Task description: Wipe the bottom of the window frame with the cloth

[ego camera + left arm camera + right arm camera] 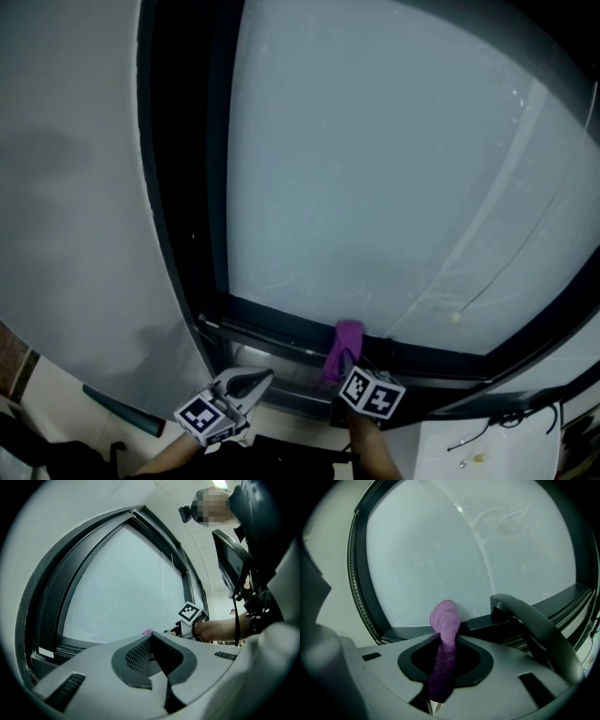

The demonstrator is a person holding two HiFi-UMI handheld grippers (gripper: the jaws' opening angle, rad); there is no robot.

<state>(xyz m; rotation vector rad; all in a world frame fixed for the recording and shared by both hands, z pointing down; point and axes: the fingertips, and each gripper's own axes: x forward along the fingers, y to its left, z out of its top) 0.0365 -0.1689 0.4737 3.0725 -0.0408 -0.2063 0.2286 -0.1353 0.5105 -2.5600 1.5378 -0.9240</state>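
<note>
A purple cloth (346,336) stands up against the dark bottom rail of the window frame (277,327), just under the frosted glass (375,159). My right gripper (351,368) is shut on the cloth. In the right gripper view the cloth (445,620) runs between the jaws and bunches above them, its top against the glass. My left gripper (249,381) hangs to the left of it, in front of the lower frame channel, shut with nothing in it. In the left gripper view the closed tips (151,637) point at the glass, with the right gripper's marker cube (190,612) beyond.
A dark curved window handle (532,623) juts out just right of the cloth. The upright frame post (183,178) and white wall (75,225) lie left. A white ledge with cables (506,427) is at lower right, a teal object (117,409) at lower left.
</note>
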